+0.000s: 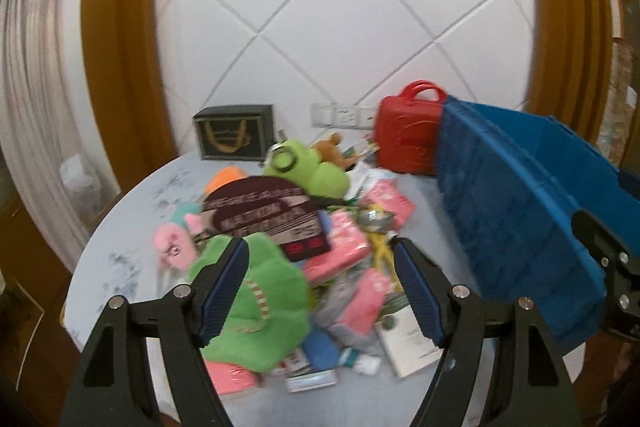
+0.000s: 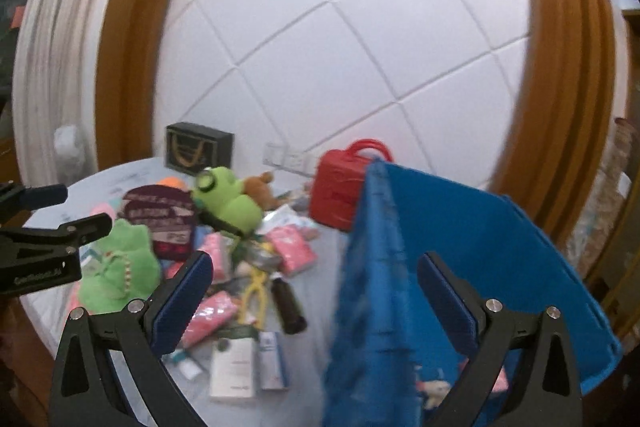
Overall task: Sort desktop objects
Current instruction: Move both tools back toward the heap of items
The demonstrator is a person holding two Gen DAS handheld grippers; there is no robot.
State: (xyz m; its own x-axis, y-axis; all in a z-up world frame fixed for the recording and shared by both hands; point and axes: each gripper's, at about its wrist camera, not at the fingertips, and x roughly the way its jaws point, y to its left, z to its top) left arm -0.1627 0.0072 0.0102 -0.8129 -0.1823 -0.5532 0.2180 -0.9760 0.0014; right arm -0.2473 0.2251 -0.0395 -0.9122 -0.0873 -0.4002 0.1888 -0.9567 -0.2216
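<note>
A heap of mixed objects lies on a round pale table (image 1: 132,227): a green plush (image 1: 256,307), a second green plush with goggles (image 1: 308,167), a pink plush (image 1: 176,247), a maroon printed pouch (image 1: 268,219), pink packets (image 1: 344,247), yellow pliers (image 2: 252,291), a dark bottle (image 2: 288,307) and white boxes (image 2: 236,367). My left gripper (image 1: 320,287) is open above the heap, its left finger over the near green plush. My right gripper (image 2: 316,303) is open, straddling the near wall of a blue bin (image 2: 460,247). It holds nothing.
A red case (image 1: 408,131) stands at the back beside the blue bin (image 1: 520,211). A dark framed box (image 1: 234,137) leans on the tiled wall. The bin holds a small plush toy (image 2: 432,387). Wooden pillars and a curtain stand behind the table.
</note>
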